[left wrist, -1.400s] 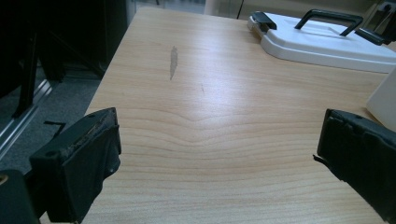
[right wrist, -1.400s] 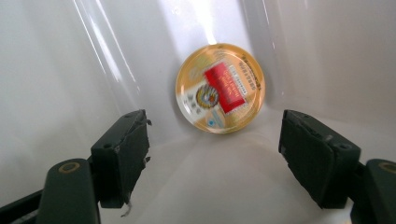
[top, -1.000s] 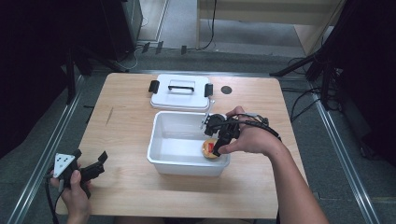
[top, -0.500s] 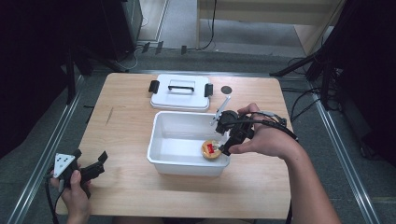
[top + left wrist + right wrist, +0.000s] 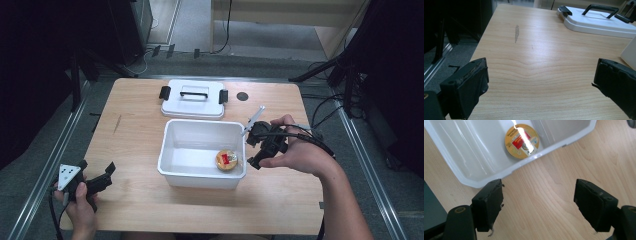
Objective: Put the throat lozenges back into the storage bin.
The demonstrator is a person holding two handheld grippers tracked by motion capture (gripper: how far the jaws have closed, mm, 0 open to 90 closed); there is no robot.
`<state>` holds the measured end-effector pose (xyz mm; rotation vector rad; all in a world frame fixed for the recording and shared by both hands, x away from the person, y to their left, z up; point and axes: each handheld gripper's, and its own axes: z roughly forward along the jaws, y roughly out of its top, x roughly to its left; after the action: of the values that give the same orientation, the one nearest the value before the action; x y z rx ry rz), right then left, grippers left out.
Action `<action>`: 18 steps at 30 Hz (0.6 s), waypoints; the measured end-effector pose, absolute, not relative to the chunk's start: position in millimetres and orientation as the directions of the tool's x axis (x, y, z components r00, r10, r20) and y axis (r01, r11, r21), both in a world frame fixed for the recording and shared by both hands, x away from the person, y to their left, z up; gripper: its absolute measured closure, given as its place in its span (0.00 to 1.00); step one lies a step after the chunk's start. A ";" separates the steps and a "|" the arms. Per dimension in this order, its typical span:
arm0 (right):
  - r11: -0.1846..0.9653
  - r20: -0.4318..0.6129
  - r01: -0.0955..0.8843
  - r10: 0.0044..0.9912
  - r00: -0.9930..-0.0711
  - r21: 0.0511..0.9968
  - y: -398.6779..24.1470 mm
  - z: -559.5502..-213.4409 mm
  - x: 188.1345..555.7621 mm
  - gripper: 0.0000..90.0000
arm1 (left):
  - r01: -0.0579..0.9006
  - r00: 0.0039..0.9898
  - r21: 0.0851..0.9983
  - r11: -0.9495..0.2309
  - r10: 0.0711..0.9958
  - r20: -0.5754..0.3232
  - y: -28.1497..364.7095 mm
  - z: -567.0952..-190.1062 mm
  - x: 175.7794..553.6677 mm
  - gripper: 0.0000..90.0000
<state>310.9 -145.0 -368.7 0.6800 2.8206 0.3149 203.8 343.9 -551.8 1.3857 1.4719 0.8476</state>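
A white plastic bin (image 5: 200,123) stands open mid-table, and a round yellow tin with a red label (image 5: 226,160) lies flat in its near right corner. My right gripper (image 5: 250,152) hovers just outside the bin's right wall, jaws apart and empty. In the right gripper view the tin (image 5: 522,141) rests inside the bin (image 5: 461,176), beyond my right gripper (image 5: 537,202), which is over bare wood. My left gripper (image 5: 96,166) is held at the table's near left corner, open and empty. In the left gripper view my left gripper (image 5: 541,85) frames bare tabletop.
The bin's white lid (image 5: 192,102) with black handle and clips lies flat behind the bin; it also appears as the lid (image 5: 599,22) in the left gripper view. A small dark round mark (image 5: 243,96) sits right of it. Dark floor and metal rails surround the table.
My right gripper has come up out of the bin and moved right past its wall, leaving the tin lying inside. The left hand has stayed still.
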 end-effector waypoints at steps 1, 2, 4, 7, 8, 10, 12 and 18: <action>0.867 -0.159 0.428 0.475 -0.866 0.255 -147.2 -371.2 311.0 0.27 | 0.358 0.051 0.925 0.130 0.986 -0.159 343.9 -551.8 203.7 0.00; 0.866 -0.158 0.432 0.477 -0.864 0.252 -148.9 -373.0 311.2 0.26 | 0.359 0.052 0.924 0.129 0.986 -0.158 344.0 -551.8 203.7 0.00; 0.857 -0.155 0.449 0.494 -0.856 0.252 -154.6 -377.8 311.7 0.26 | 0.359 0.052 0.924 0.129 0.986 -0.158 344.0 -551.8 203.7 0.00; 0.839 -0.139 0.477 0.522 -0.842 0.261 -163.5 -384.0 311.4 0.27 | 0.359 0.051 0.924 0.131 0.986 -0.160 344.2 -551.8 203.9 0.00; 0.839 -0.139 0.477 0.522 -0.842 0.261 -163.5 -384.0 311.4 0.27 | 0.360 0.051 0.924 0.131 0.986 -0.160 344.2 -551.8 203.9 0.00; 0.833 -0.136 0.488 0.532 -0.836 0.262 -168.2 -388.1 310.9 0.26 | 0.360 0.052 0.924 0.131 0.986 -0.160 344.2 -551.8 203.9 0.00; 0.818 -0.125 0.509 0.554 -0.823 0.270 -176.6 -396.1 309.7 0.26 | 0.360 0.052 0.924 0.130 0.986 -0.159 344.2 -551.8 203.8 0.00; 0.772 -0.109 0.562 0.612 -0.783 0.296 -191.9 -413.7 308.7 0.23 | 0.358 0.051 0.924 0.132 0.986 -0.161 344.2 -551.8 203.8 0.00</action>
<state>308.7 -191.9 -413.7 0.9277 2.7669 0.3684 203.8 344.2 -551.8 1.3860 1.4727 0.8453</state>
